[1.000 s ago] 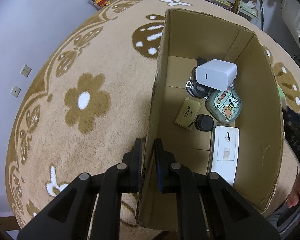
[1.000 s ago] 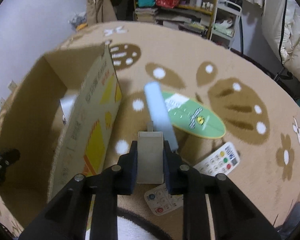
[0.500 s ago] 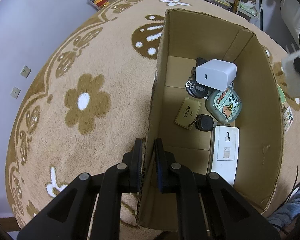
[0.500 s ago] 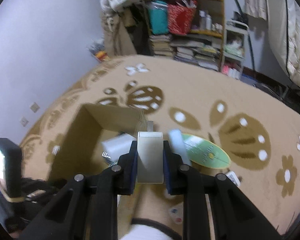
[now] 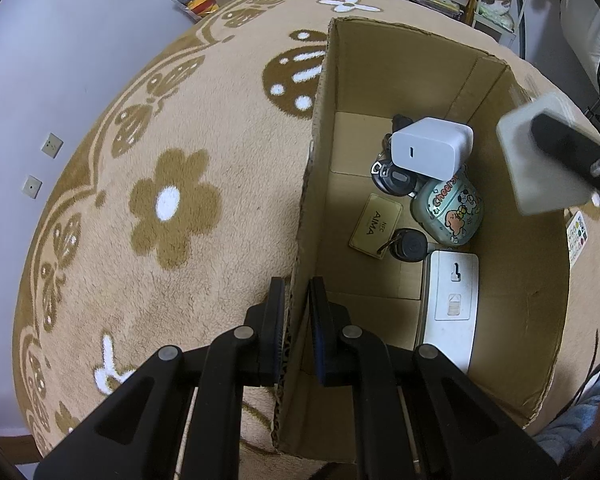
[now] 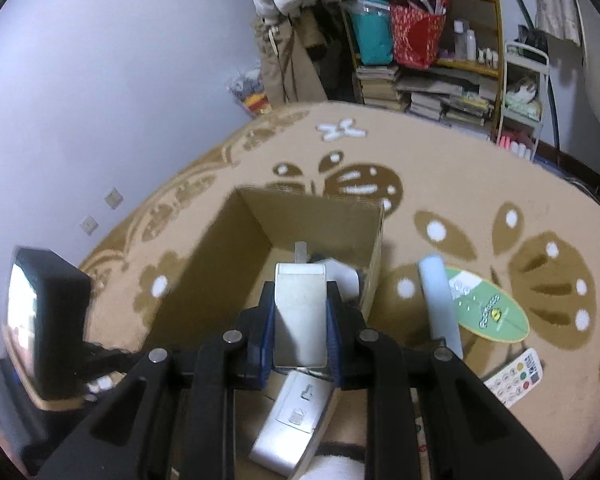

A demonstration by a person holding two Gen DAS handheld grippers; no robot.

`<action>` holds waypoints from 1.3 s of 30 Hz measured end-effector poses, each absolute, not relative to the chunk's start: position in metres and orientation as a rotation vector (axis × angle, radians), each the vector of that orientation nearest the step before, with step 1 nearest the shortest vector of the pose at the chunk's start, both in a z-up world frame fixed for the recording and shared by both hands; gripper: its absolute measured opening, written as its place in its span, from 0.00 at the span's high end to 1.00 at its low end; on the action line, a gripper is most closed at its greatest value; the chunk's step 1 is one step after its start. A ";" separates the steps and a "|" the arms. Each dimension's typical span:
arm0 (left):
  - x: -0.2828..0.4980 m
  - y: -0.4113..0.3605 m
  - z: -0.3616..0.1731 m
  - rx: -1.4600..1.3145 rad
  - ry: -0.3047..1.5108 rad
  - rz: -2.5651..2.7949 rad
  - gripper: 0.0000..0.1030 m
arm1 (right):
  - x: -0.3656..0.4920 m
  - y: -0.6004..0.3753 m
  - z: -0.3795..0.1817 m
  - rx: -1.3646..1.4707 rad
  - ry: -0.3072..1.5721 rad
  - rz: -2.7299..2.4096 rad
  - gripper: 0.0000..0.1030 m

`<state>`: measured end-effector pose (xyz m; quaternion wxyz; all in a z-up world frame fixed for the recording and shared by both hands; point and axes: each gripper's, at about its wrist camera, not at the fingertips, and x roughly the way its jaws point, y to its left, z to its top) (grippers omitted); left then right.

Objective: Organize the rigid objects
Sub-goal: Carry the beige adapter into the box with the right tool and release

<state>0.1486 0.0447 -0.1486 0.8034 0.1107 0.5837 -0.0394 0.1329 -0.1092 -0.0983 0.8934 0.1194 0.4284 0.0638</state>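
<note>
Clamped at lower centre of the left wrist view: left gripper (image 5: 296, 316), jaws pinched tight on the near-left wall of the cardboard box (image 5: 396, 76), which sat on the flowered rug (image 5: 172, 208). Lying inside the box, toward centre-right: white charger (image 5: 430, 152), key fobs (image 5: 394, 178), AIMA card (image 5: 374, 222), cartoon-printed case (image 5: 448, 212), flat white device (image 5: 452, 300). Held above the box in the right wrist view: right gripper (image 6: 300, 320), jaws gripping a pale rectangular block (image 6: 300, 312), with a green oval card (image 6: 486, 310) and a remote (image 6: 514, 376) on the rug at right.
</note>
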 end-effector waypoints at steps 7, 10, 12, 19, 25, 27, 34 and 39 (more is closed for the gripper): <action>0.149 0.045 -0.149 0.239 1.250 -0.085 0.89 | 0.136 -0.108 -0.115 0.230 0.932 0.119 0.76; 0.149 0.045 -0.149 0.233 1.251 -0.085 0.89 | 0.136 -0.107 -0.114 0.231 0.937 0.117 0.76; 0.149 0.045 -0.149 0.234 1.251 -0.085 0.89 | 0.136 -0.107 -0.114 0.230 0.938 0.119 0.76; 0.150 0.046 -0.150 0.230 1.254 -0.086 0.89 | 0.132 -0.108 -0.107 0.237 0.929 0.143 0.76; 0.149 0.046 -0.150 0.233 1.255 -0.085 0.89 | 0.126 -0.114 -0.093 0.201 0.907 0.111 0.41; 0.149 0.045 -0.150 0.235 1.254 -0.085 0.89 | 0.125 -0.121 -0.091 0.188 0.907 0.079 0.36; 0.148 0.045 -0.150 0.236 1.254 -0.085 0.89 | 0.120 -0.165 -0.101 0.218 0.967 -0.059 0.07; 0.148 0.046 -0.151 0.235 1.255 -0.085 0.89 | 0.116 -0.196 -0.122 0.291 1.051 -0.171 0.07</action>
